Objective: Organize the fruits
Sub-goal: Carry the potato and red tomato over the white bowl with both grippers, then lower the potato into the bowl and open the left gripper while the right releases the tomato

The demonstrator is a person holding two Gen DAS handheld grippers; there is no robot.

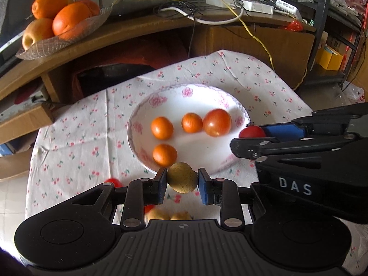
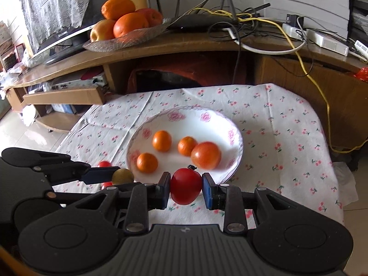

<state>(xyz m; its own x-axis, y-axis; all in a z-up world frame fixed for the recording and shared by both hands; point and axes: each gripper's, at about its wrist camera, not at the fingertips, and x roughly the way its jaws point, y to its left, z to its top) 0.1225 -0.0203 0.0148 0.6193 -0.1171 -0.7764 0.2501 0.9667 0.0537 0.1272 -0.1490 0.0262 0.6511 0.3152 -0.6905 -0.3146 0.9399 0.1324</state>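
A brownish-green round fruit [image 1: 182, 177] is pinched between the blue pads of the left gripper [image 1: 182, 185], its jaws closed onto the fruit's two sides, and is held just above the near rim of a white bowl [image 1: 161, 96] with pink flower print. In the right wrist view the same fruit [image 2: 122, 176] is seen at the tip of the left gripper [image 2: 115, 176], just left of the bowl [image 2: 234, 135]. A red tomato [image 2: 186, 186] with a dark stem is gripped by the right gripper [image 2: 186, 189], jaws pressed against it from both sides, and is held at the bowl's near edge; from the left wrist view this tomato [image 1: 251, 131] is partly hidden behind the right gripper [image 1: 257, 135], beside the bowl's right rim.

Inside the bowl, three small orange fruits [image 1: 162, 127] and one larger orange-red tomato [image 1: 217, 122] are seen lying apart from one another, the tomato touching or nearly touching one of the small fruits. The bowl is set on a white cloth with a cherry print [image 1: 76, 138] that covers a low table. On the cloth to the left of the bowl, small red fruits [image 2: 104, 163] are partly visible behind the left gripper, and pale yellowish fruits [image 1: 169, 215] are glimpsed under its fingers, blurred.

Behind the table, a glass dish of oranges and apples [image 2: 124, 23] is set on a wooden shelf, beside tangled cables [image 2: 253, 23]
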